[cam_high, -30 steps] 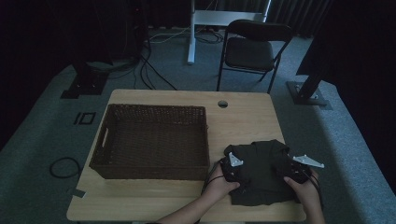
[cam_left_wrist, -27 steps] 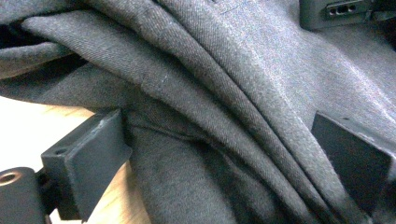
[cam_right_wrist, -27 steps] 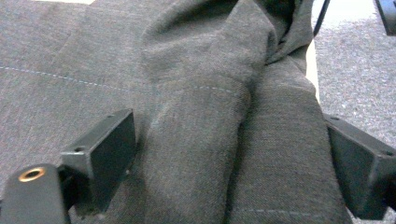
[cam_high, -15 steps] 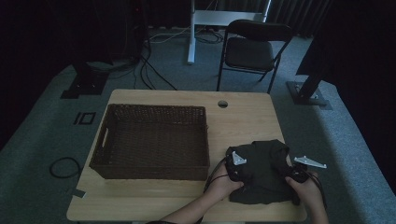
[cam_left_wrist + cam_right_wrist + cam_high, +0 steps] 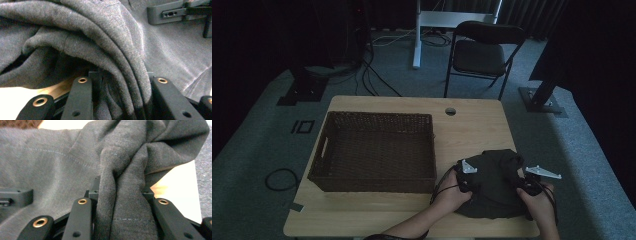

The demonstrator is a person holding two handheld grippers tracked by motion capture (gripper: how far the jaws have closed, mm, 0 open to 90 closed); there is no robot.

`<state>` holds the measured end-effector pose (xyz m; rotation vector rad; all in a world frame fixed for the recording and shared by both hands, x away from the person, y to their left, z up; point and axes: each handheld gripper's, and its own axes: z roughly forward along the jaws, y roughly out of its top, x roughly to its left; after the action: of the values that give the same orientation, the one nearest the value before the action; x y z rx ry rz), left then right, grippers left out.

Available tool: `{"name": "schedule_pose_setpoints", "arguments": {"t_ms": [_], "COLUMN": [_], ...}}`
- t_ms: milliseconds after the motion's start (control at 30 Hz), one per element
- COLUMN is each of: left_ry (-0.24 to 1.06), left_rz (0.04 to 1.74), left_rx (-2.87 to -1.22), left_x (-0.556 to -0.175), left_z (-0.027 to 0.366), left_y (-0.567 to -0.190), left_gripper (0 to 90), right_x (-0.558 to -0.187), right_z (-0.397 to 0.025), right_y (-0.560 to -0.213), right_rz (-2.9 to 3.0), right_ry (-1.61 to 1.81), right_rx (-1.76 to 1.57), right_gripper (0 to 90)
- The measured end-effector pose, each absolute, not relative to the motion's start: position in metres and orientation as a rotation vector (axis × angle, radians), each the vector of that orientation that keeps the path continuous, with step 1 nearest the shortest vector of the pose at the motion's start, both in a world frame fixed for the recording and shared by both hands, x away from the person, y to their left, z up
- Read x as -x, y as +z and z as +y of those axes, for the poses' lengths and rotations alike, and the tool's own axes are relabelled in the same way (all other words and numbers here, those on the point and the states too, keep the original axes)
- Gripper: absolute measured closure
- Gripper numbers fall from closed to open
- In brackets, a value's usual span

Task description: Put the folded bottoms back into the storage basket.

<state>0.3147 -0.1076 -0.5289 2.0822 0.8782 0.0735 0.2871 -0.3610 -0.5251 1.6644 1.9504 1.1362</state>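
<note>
with both the left hand-held gripper (image 5: 120,82) and right hand-held gripper (image 5: 120,195) apparently pinching folds of the crumpled dark grey cloth garment (image 5: 494,182), lift evenly toward the brown wicker basket (image 5: 374,150) on the tabletop (image 5: 472,130).

A dark grey garment (image 5: 493,184) is lying bunched in a rounded heap on the near right part of the counter (image 5: 472,130), just right of the woven basket's near corner. Its cloth is showing a fine woven grain with a line of light stitching, and it is folding into thick, soft ridges that are running over one another rather than lying flat. One gathered fold is sitting between the jaws of the left gripper (image 5: 120,82) and another between those of the right gripper (image 5: 120,200).
</note>
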Motion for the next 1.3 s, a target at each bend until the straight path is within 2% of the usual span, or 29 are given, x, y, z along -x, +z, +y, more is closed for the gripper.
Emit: {"name": "schedule_pose_setpoints", "arguments": {"t_ms": [800, 1300], "left_ry": [0.110, 0.175], "left_rz": [0.793, 0.764], "left_rx": [-2.050, -2.058], "left_x": [-0.319, -0.330], "left_z": [-0.092, -0.060], "left_y": [-0.452, -0.406], "left_gripper": [67.2, 67.2], "right_x": [-0.281, -0.295], "right_z": [-0.359, -0.331], "right_y": [-0.458, -0.420], "right_rz": [1.856, 1.847], "right_ry": [1.312, 1.368], "right_rx": [-1.598, -1.523], "right_gripper": [65.9, 66.0]}}
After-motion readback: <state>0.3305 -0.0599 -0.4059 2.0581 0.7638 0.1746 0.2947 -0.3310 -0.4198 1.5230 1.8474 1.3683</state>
